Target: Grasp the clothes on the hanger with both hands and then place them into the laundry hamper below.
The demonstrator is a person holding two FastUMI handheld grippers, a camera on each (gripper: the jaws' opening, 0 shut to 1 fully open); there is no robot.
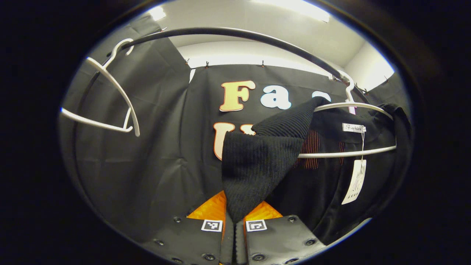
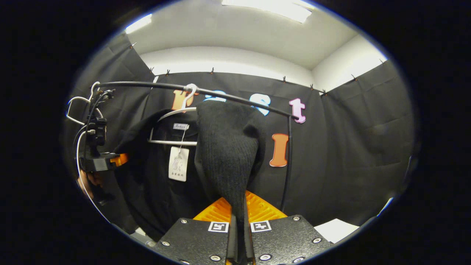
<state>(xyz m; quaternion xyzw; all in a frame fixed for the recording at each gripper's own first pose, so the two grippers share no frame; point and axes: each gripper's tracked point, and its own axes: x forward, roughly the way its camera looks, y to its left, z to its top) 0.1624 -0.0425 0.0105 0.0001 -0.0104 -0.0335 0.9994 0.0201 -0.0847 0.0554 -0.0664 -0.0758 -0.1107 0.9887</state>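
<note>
In the left gripper view, an empty white hanger (image 1: 110, 92) hangs tilted from the black rail (image 1: 235, 35), up and well to the left of the left gripper (image 1: 234, 217). That gripper's two fingers are drawn nearly together at the bottom of the view, pinching a fold of the black knit garment (image 1: 257, 165) that rises straight up from between them. Up and to the right of the gripper, the garment drapes over a second white hanger (image 1: 353, 106), whose hook sits on the rail; a white paper tag (image 1: 355, 182) dangles on a string from the collar label, to the right of the pinched fold. In the right gripper view, the other gripper shows far to the left, at the garment's edge, with part of a hand under it. Just right of that, the garment (image 2: 224, 154) hangs on its hanger (image 2: 173, 110) from the rail (image 2: 220, 94), the tag (image 2: 178, 163) up and left of the right gripper (image 2: 239, 217). A thick knit fold drops down between that gripper's fingers, which press close on it from both sides. To the right stands the rail's upright post (image 2: 288, 162).
</note>
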